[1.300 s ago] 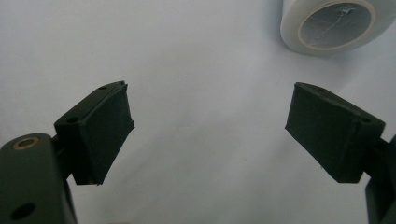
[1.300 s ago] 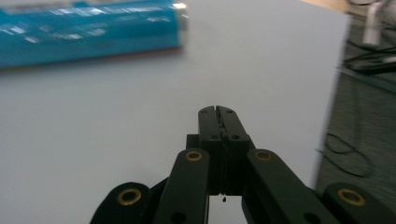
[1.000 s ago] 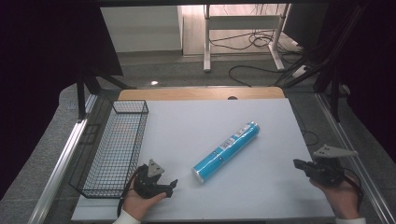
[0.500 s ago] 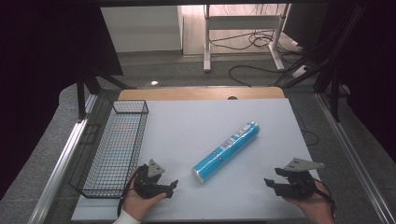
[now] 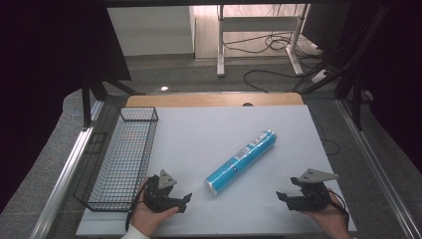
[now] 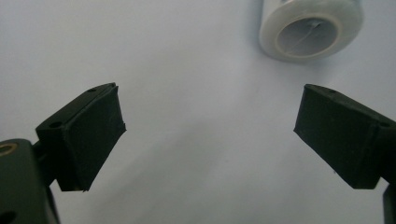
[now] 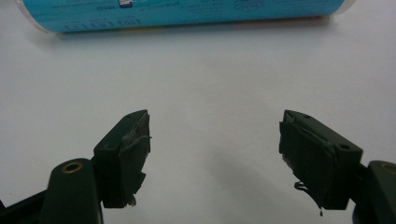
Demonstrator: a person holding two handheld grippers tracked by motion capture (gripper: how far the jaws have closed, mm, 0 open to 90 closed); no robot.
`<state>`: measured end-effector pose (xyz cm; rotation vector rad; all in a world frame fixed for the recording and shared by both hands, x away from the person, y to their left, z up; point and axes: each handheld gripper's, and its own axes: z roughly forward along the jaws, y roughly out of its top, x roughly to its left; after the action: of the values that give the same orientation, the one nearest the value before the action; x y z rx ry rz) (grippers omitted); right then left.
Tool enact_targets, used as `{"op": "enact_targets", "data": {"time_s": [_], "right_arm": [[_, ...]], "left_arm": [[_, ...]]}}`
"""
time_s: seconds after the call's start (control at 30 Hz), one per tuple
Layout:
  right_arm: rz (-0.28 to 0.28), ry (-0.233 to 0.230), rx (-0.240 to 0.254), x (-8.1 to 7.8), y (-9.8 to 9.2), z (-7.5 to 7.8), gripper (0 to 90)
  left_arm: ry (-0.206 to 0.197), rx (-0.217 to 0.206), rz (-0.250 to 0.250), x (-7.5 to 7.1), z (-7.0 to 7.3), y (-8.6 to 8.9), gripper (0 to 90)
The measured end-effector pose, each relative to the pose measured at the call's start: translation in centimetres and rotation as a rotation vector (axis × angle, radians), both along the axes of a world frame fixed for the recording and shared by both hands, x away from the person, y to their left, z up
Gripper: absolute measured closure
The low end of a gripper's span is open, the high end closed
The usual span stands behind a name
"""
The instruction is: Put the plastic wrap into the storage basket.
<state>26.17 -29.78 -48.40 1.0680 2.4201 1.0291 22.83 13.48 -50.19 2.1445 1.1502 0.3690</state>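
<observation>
The blue tube (image 5: 242, 162) lies slantwise in the middle of the white table (image 5: 199, 134), its near capped end (image 6: 310, 28) pointing toward the left gripper (image 5: 185, 200) and its far end up and to the right; the wire basket (image 5: 122, 159) stands well to its left, apart from it. Both grippers rest low at the near edge, one on each side of the tube and touching nothing. The left gripper's jaws have just been opening and stand wide with only bare table between them; the right gripper (image 5: 281, 196) has likewise just spread its jaws, empty, facing the tube's long side (image 7: 187, 14). The work in hand looks like picking up the tube. A round tube rolls easily, so it seems best to close across its width near the middle, pads square to its side.
</observation>
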Motion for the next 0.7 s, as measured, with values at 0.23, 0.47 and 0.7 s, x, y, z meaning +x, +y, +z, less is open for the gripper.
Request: {"op": "enact_targets", "data": {"time_s": [0.23,0.47,0.7], "right_arm": [[-0.013,-0.013,0.027,-0.3,-0.4,0.3,25.3],[-0.022,-0.005,0.021,-0.1,-0.8,0.0,24.8],[-0.037,-0.01,0.014,0.0,-0.9,0.0,22.8]], "left_arm": [[0.003,0.013,-0.047,1.2,2.0,-2.1,6.2],[0.05,0.03,-0.076,4.5,3.7,-4.4,8.2],[0.054,0.04,-0.109,7.4,4.3,-6.8,11.9]]}}
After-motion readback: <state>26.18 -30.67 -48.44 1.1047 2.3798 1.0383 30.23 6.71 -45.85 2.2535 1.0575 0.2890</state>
